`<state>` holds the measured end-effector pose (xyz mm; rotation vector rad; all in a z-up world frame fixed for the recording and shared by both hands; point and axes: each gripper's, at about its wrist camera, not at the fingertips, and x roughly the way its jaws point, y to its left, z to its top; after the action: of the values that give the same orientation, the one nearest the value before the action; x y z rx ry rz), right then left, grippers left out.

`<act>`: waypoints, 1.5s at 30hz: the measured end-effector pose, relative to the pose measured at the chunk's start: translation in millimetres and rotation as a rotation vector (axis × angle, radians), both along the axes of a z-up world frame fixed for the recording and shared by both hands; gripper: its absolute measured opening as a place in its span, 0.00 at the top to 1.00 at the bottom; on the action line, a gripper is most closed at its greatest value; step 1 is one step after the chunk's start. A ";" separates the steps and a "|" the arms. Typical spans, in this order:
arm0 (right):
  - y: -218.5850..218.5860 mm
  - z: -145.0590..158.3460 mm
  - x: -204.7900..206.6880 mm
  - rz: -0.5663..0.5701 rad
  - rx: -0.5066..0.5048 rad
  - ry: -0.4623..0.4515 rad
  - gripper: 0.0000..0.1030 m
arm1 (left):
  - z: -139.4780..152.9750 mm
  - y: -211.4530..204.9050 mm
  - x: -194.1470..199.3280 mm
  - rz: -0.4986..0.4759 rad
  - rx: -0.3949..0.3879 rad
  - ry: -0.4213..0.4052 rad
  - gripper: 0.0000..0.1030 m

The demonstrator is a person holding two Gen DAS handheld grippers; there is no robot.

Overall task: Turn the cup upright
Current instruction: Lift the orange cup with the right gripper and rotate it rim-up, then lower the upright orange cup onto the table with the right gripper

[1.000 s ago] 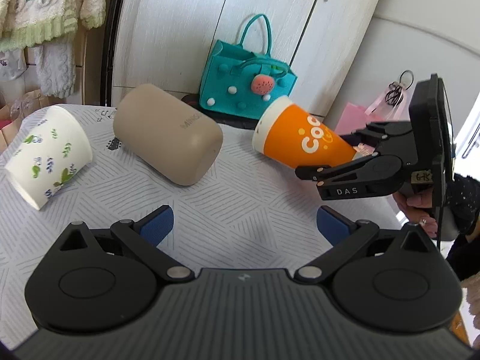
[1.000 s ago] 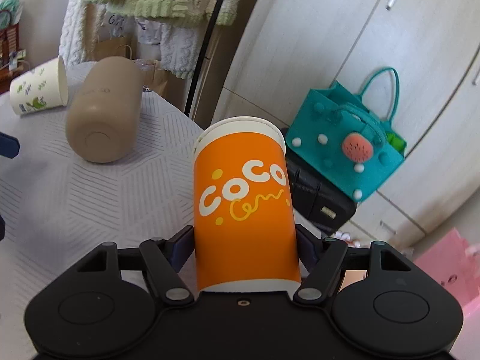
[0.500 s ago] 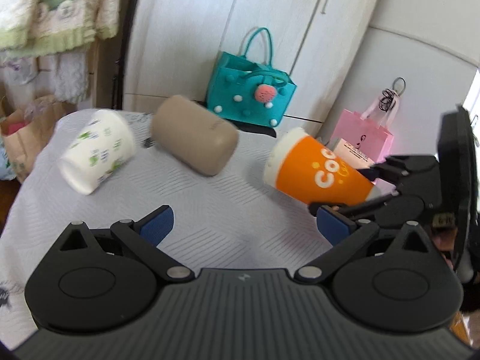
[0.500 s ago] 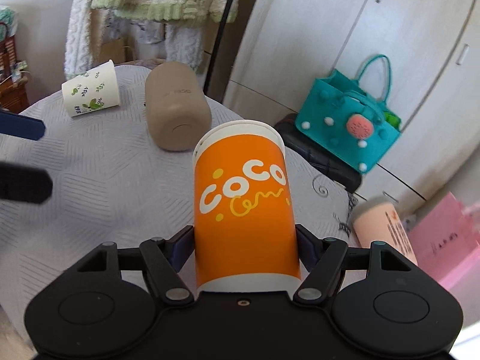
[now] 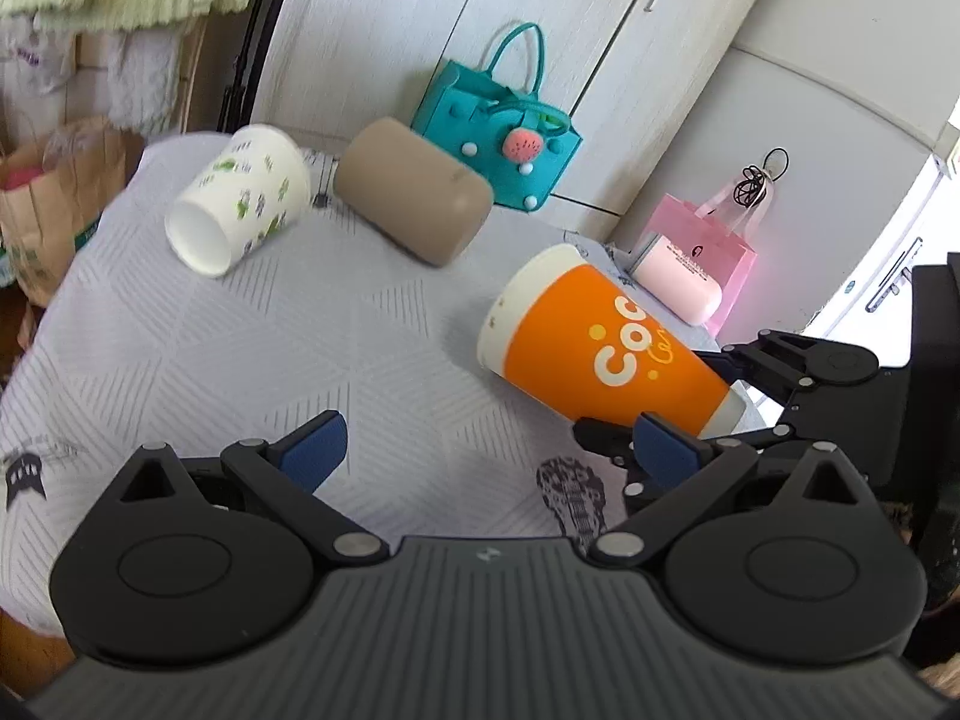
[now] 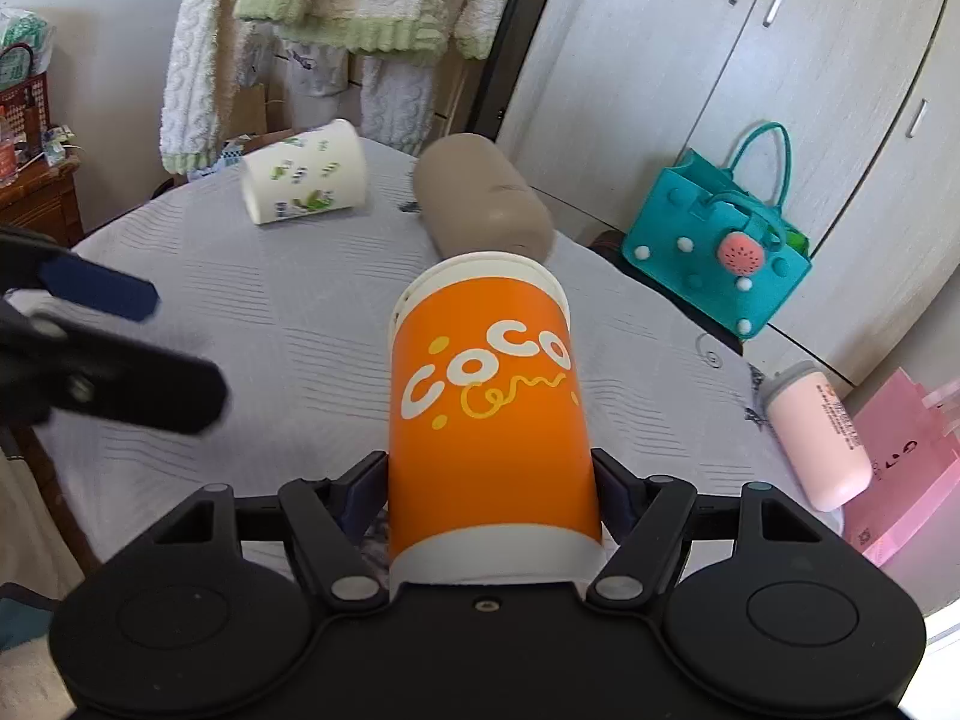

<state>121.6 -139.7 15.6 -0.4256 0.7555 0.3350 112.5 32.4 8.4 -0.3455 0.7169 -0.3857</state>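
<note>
My right gripper (image 6: 489, 498) is shut on an orange paper cup (image 6: 486, 408) marked "COCO", gripping it near its base. The cup is lifted over the table and tilted, with its white rim pointing away from me. In the left wrist view the same cup (image 5: 600, 342) hangs at the right with its mouth toward the left, and the right gripper (image 5: 750, 384) holds its base. My left gripper (image 5: 486, 450) is open and empty above the near part of the table.
A white leaf-print paper cup (image 5: 240, 204) and a beige tumbler (image 5: 414, 198) lie on their sides on the far part of the grey tablecloth (image 5: 240, 348). A pink bottle (image 6: 816, 432) lies at the right edge. A teal bag (image 6: 714, 240) and a pink bag (image 5: 696, 240) stand beyond.
Both grippers have pulled back and risen, so more of the table shows. The orange cup stays clamped in the right gripper and now points lower toward the table.
</note>
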 end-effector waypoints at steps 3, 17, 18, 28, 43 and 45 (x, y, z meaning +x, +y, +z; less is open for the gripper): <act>2.1 -5.5 1.7 -0.028 0.033 0.041 0.27 | 0.5 0.7 0.8 0.034 0.009 0.013 0.00; -45.3 -14.8 9.5 -0.007 0.478 0.328 0.13 | -6.6 -11.1 12.8 -0.005 -0.032 0.070 0.00; -50.1 -15.1 9.6 0.001 0.511 0.350 0.13 | -7.7 -12.2 14.9 -0.015 -0.034 0.081 0.00; -56.8 -13.4 13.4 0.089 0.640 0.418 0.13 | -14.3 -15.8 26.8 -0.031 -0.101 0.145 0.07; -52.7 -14.9 37.9 0.147 0.597 0.461 0.20 | -26.1 -14.9 42.4 -0.056 -0.179 0.151 0.30; -53.7 -14.7 35.9 0.136 0.589 0.439 0.27 | -28.2 -15.0 44.3 -0.055 -0.191 0.150 0.30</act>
<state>157.5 -193.4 0.9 0.1638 1.0089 0.7682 156.8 17.4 -19.8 -0.5402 0.8398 -0.4857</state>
